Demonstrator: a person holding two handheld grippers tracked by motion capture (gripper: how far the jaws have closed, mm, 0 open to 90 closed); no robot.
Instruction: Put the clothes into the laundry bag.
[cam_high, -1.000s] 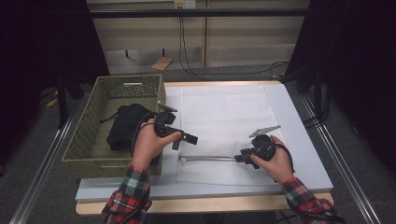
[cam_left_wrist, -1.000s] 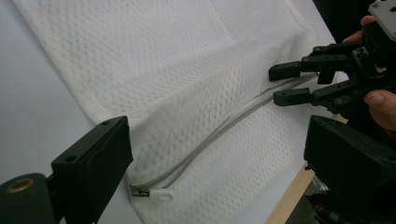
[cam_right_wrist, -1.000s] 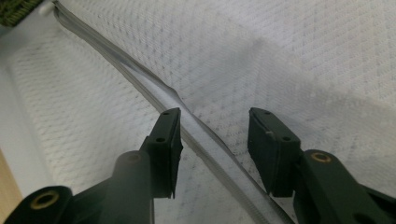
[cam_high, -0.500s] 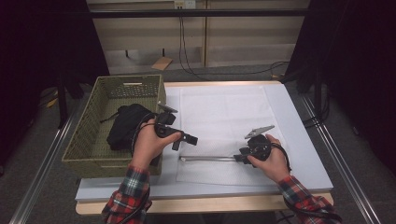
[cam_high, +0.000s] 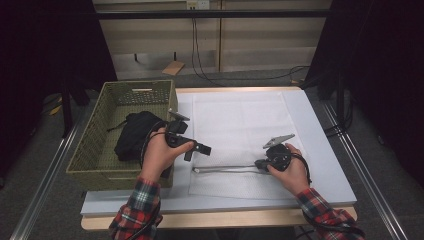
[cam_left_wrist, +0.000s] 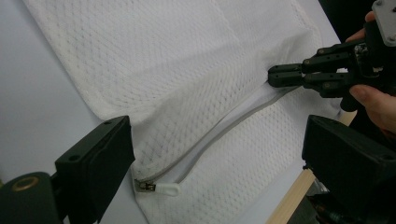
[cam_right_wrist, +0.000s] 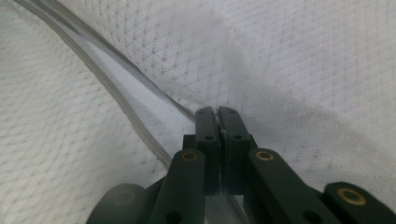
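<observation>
Mesh bag (cam_high: 240, 135): a white zippered bag lay flat on the table (cam_high: 320, 150), covering most of its middle; in the left gripper view (cam_left_wrist: 187, 70) its upper layer was lifted into a ridge along the zipper.
Zipper (cam_high: 225, 168): it ran along the bag's near edge, from about 9 o'clock to 3 o'clock in the high view; the opening gaped, showing a smooth white lining in the left gripper view (cam_left_wrist: 224, 130).
Zipper pull (cam_left_wrist: 161, 187): a small metal slider with a white loop tab sat at the zipper's left end, at 6 o'clock in the left gripper view, resting on the bag and touched by nothing.
Right gripper (cam_high: 260, 164): held at 3 o'clock of the zipper; its jaws had just been closing and were pinched tight on the bag's fabric beside the zipper, as seen in the right gripper view (cam_right_wrist: 217, 114) and the left gripper view (cam_left_wrist: 272, 75).
Left gripper (cam_high: 205, 149): held above the bag's left side, at 11 o'clock from the pull; its jaws stood wide apart with nothing between them but air over the bag.
Basket (cam_high: 95, 145): a green woven basket stood at 9 o'clock on the table, touching the bag's left side or just beside it; I cannot tell which.
Dark cloth (cam_high: 132, 135): a black bundle lay inside the basket, partly behind the left hand (cam_high: 160, 155).
</observation>
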